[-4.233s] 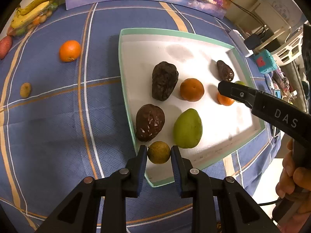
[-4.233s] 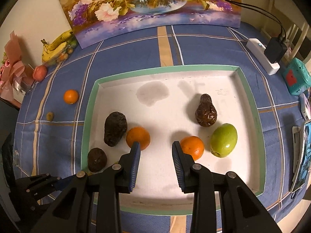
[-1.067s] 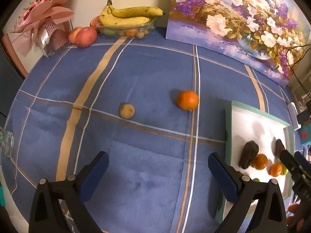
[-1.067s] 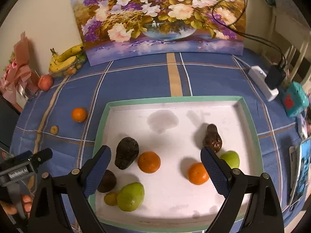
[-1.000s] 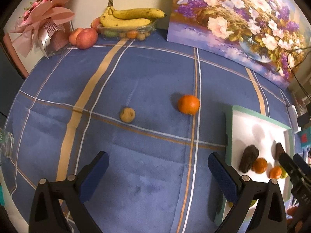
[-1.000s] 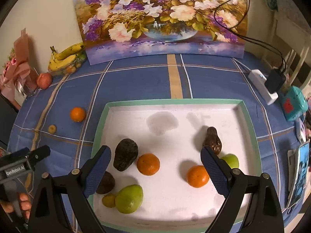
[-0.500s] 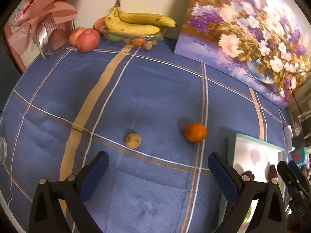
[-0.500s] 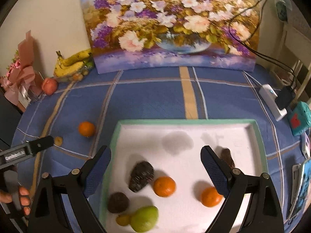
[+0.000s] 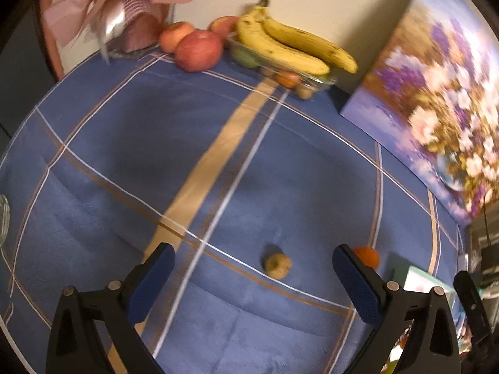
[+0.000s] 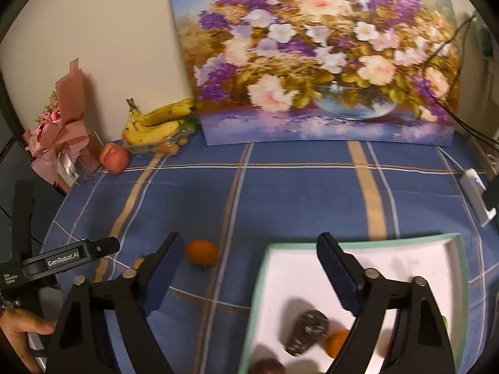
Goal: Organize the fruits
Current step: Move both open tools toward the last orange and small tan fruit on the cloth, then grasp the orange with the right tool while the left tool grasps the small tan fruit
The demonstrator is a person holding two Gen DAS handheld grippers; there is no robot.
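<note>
While both tongs hang over the blue checked table [image 9: 280, 162], neither grips anything. Far left: pink bouquet [image 10: 59, 131], then red apples [image 9: 199, 50], then bananas [image 9: 293, 46] on a clear box against the wall. Flower painting [image 10: 315, 59] leans on the wall, far right of those.

Left tongs [image 9: 252, 280] spread wide, nothing between the pads. A small brownish fruit [image 9: 277, 265] lies on the cloth between the fingers, further out than the tips, untouched. An orange [image 9: 366, 257] sits just beyond the right fingertip, partly hidden by it, near the tray's left edge.

Right tongs [image 10: 249, 268] apart, jaws have just been closing some, nothing between them. Same orange lies on the table just right of its left finger, outside the tray. White tray with green rim [image 10: 405, 240] near right; right finger is over it. In the tray, near edge: a dark wrinkled fruit [image 10: 307, 332], another dark one [image 10: 266, 367] cut off at the frame bottom, and a second orange [image 10: 336, 342] partly behind the finger. A hand [image 10: 18, 336] shows at lower left, holding the left tool.
</note>
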